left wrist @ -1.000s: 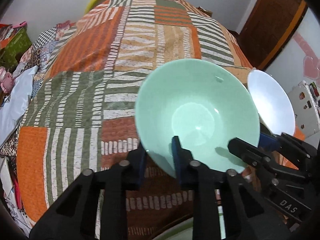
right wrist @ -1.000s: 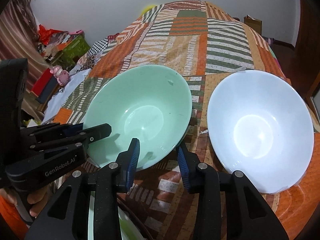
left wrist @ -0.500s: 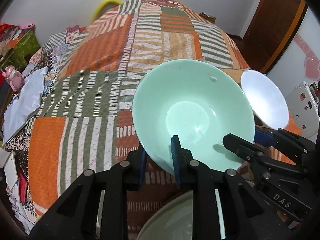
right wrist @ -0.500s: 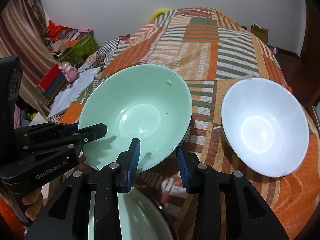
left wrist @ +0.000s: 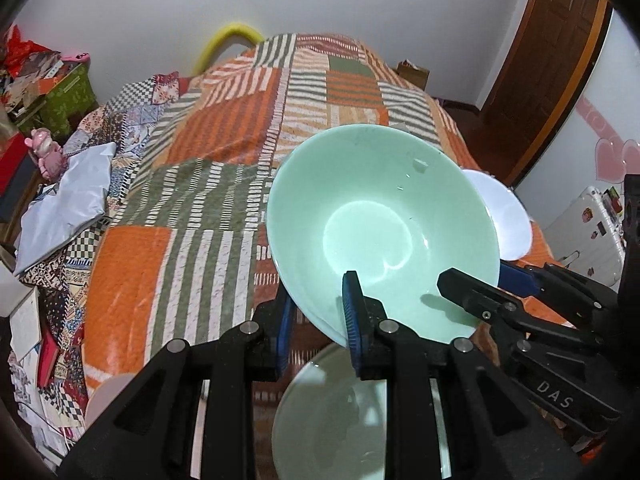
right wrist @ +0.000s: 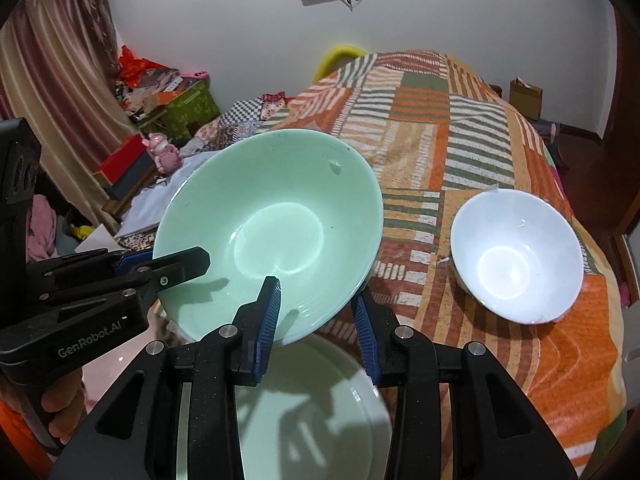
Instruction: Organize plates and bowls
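Observation:
A mint green bowl [left wrist: 384,220] [right wrist: 272,228] is held in the air above the quilted bed. My left gripper [left wrist: 316,320] is shut on its near left rim, and my right gripper [right wrist: 316,312] is shut on its near right rim. Each gripper also shows in the other's view, the right one [left wrist: 480,292] and the left one [right wrist: 168,264]. A second pale green dish [left wrist: 352,416] [right wrist: 304,412] lies directly below the held bowl. A white bowl [right wrist: 516,256] [left wrist: 504,216] sits on the bed to the right.
The patchwork quilt [left wrist: 224,160] covers the bed. Clutter, boxes and a pink toy [right wrist: 162,152] lie on the left side. A brown door [left wrist: 540,60] and a white suitcase [left wrist: 588,228] stand on the right.
Both grippers have lifted the green bowl up and back toward me. The white bowl now looks farther away, and the pale green dish below has come into view.

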A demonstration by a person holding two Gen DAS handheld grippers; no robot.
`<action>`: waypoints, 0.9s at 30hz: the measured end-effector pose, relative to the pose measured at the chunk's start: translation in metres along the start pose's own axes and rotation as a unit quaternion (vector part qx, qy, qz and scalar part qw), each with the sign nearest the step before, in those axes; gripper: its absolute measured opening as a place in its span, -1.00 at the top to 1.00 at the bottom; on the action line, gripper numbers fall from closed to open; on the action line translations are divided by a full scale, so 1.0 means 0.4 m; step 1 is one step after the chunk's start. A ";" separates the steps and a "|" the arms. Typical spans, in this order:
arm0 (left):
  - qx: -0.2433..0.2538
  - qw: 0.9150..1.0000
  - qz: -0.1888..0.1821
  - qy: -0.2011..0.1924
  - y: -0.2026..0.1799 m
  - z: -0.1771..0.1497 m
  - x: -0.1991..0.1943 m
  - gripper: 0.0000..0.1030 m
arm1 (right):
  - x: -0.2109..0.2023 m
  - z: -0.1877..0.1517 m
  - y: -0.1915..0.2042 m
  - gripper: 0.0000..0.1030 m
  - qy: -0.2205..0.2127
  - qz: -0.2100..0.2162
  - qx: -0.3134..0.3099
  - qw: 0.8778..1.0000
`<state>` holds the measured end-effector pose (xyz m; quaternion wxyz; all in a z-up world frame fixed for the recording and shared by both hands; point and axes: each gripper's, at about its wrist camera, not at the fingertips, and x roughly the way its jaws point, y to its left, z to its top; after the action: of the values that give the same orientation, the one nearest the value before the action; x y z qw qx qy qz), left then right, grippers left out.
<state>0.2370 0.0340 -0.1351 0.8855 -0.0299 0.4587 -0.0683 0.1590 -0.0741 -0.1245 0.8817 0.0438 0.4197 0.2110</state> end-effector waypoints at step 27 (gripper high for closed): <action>-0.054 0.997 0.028 -0.050 0.129 -0.165 -0.246 0.55 | -0.046 -0.063 0.199 0.35 -0.010 0.044 -0.057 0.997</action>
<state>0.1319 0.1003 -0.0995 0.9062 -0.0682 0.4171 -0.0164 0.1029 -0.0119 -0.1074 0.8766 0.0137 0.3961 0.2729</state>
